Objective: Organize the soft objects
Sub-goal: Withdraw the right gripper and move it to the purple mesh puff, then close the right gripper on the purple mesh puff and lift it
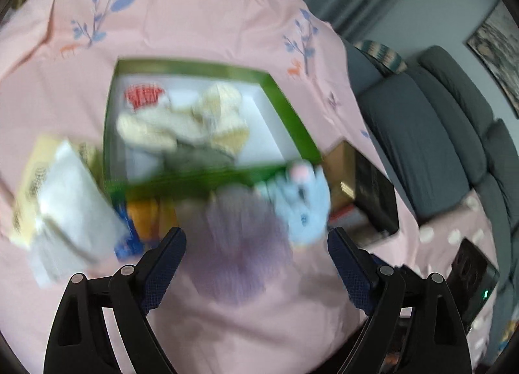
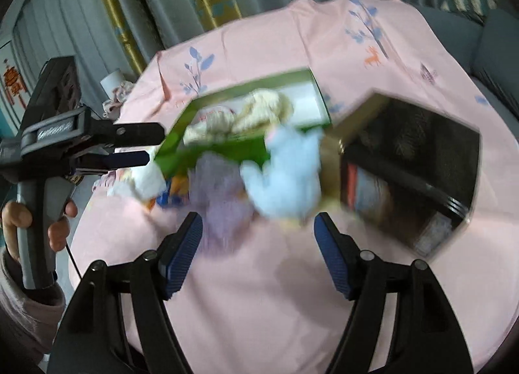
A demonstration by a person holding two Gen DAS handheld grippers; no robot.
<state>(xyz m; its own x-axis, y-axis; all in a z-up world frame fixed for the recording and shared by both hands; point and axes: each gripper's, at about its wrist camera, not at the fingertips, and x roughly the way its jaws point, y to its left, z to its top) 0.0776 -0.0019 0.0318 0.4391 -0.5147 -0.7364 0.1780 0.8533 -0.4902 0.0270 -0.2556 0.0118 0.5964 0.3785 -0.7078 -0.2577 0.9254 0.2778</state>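
Note:
A green box (image 1: 194,184) with a white inside holds cream knitted pieces (image 1: 181,121), a red-and-white piece (image 1: 144,95) and a grey one. In front of it on the pink cloth lie a purple knitted piece (image 1: 240,244), a light blue plush toy (image 1: 301,202), an orange-and-blue item (image 1: 142,218) and folded white and cream cloth (image 1: 65,199). My left gripper (image 1: 256,244) hangs open above the purple piece, holding nothing. My right gripper (image 2: 258,231) is open and empty, just short of the purple piece (image 2: 220,192) and the blue plush (image 2: 285,173). The frames are blurred.
An open black box (image 2: 421,163) with items inside sits right of the green box (image 2: 227,150). A hand holds the left gripper (image 2: 146,145) at the left of the right wrist view. A grey sofa (image 1: 438,147) stands to the right, curtains behind.

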